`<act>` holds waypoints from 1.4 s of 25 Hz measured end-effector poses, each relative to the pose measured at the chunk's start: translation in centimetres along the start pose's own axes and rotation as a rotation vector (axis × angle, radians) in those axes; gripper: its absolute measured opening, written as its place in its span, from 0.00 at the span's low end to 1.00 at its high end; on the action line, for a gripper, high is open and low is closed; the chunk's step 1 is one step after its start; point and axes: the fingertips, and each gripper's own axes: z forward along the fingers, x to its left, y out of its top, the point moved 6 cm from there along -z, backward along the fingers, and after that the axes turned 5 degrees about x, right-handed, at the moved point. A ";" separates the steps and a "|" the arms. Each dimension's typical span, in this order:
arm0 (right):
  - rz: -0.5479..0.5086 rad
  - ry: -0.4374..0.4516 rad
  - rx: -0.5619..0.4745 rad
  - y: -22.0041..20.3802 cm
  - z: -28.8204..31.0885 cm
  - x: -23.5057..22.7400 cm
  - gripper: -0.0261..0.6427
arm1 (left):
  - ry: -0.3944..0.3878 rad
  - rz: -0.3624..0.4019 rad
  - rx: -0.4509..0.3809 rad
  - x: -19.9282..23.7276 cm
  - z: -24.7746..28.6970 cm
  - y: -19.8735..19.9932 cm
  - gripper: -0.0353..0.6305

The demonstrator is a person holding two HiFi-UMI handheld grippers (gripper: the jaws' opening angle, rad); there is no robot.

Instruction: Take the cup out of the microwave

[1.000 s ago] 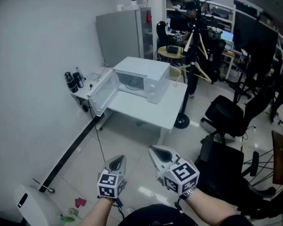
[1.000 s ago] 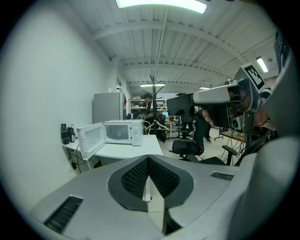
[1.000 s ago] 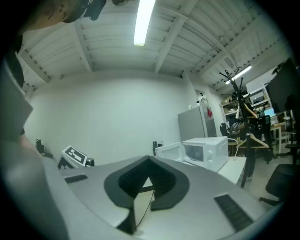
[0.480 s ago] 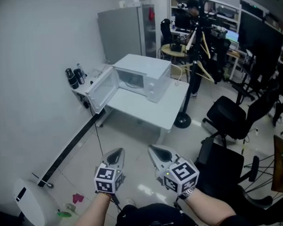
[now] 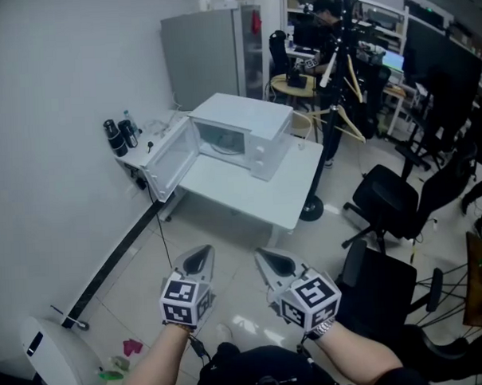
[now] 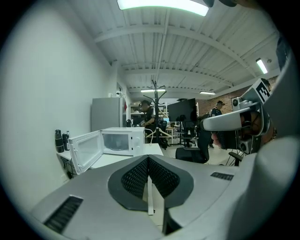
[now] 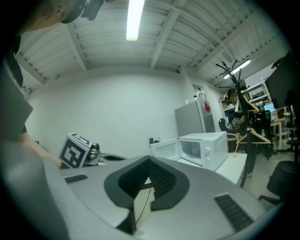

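White table [image 5: 253, 197] bears open microwave [image 5: 240, 137]; left gripper [image 5: 204, 252] fingers [image 6: 134, 180] together, empty; right gripper [image 5: 263, 255] likewise.

We mark a white boxy microwave [image 5: 242, 132] on a white rectangular desk [image 5: 257, 199], two black cylindrical bottles [image 5: 116, 137] and a grey metal cabinet [image 5: 203, 58]; the grey left gripper [image 5: 205, 251] and right gripper [image 5: 261, 255] carry black-and-white square-patterned cubes.

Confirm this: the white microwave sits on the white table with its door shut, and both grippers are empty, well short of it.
The door is not shut: the head view shows it swung open to the left. Otherwise right: the microwave sits on the white table, and the left gripper and right gripper are empty, well short of it.
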 end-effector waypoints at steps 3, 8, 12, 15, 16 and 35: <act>0.002 -0.025 0.004 0.5 2.5 -0.7 0.07 | -0.028 -0.005 -0.011 2.3 1.8 0.8 0.05; 0.005 -0.069 0.012 1.5 7.0 -1.3 0.07 | -0.076 -0.003 -0.019 6.3 4.3 1.7 0.05; 0.004 -0.093 0.016 2.4 10.8 -1.2 0.07 | -0.107 0.002 -0.028 9.7 6.0 2.7 0.05; 0.004 -0.110 0.021 3.2 13.4 -1.1 0.07 | -0.130 0.012 -0.034 12.0 7.1 3.7 0.05; 0.005 -0.116 0.023 3.4 14.1 -1.1 0.07 | -0.138 0.016 -0.035 12.6 7.4 4.1 0.05; 0.016 -0.138 0.052 4.7 22.0 -5.4 0.07 | -0.168 0.020 -0.044 18.4 14.3 7.0 0.05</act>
